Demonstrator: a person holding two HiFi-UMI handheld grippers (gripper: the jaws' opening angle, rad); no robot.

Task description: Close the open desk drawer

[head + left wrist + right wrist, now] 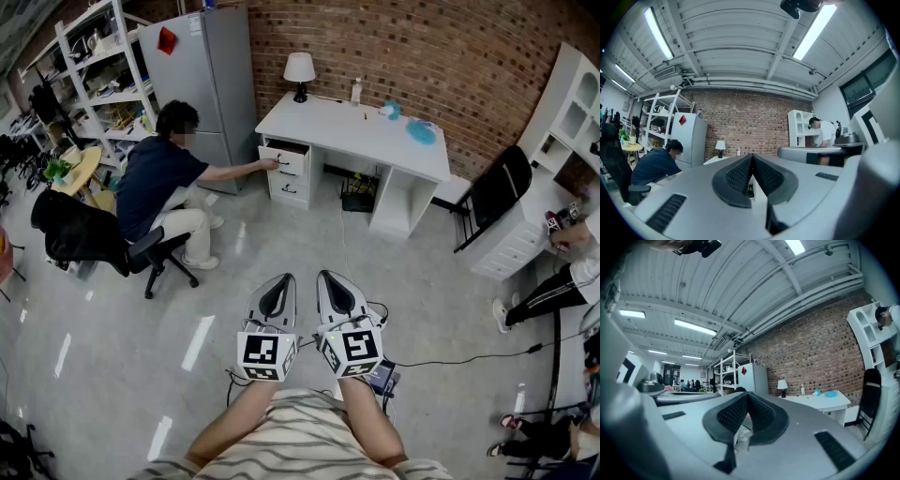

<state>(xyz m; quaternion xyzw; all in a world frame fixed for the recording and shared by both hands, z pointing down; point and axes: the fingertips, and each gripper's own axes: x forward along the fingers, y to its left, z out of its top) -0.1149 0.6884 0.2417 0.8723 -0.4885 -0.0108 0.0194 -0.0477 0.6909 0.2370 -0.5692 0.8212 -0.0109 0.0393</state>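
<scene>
Holding station well back from the desk, the wearer of a striped shirt (281, 445) keeps both tools low and side by side over the grey floor (187, 309).

Left gripper (280, 281): jaws pressed together along their tips, nothing between them. Its own view confirms this.

Right gripper (330, 278): jaws likewise clenched, empty. It lies just beside the left one and parallel to it. Both point toward the far wall.

A black cable (469, 358) trails across the floor to the right of the grippers.

Mid-room, left: a seated person (155, 183) in a dark top occupies a black office chair (89, 239). One arm is stretched out to the right, and the hand (271, 164) is at the front of the drawer (285, 156).

The drawer is the upper one in the left pedestal of the white desk (361, 136). It stands pulled out, with a dark gap showing above its front. The drawer below it sits flush.

On the desk top:
- a lamp (299, 73) with a pale shade, at the back left corner
- a small bottle (356, 91) near the wall
- a blue item (420, 131) toward the right end

Flanking the desk:
- a grey refrigerator (211, 80) to the left, with a white shelf unit (94, 61) beyond it
- a black folding chair (497, 187) to the right, against a white cabinet (553, 141)

A brick wall (422, 47) closes the room behind the desk.
</scene>
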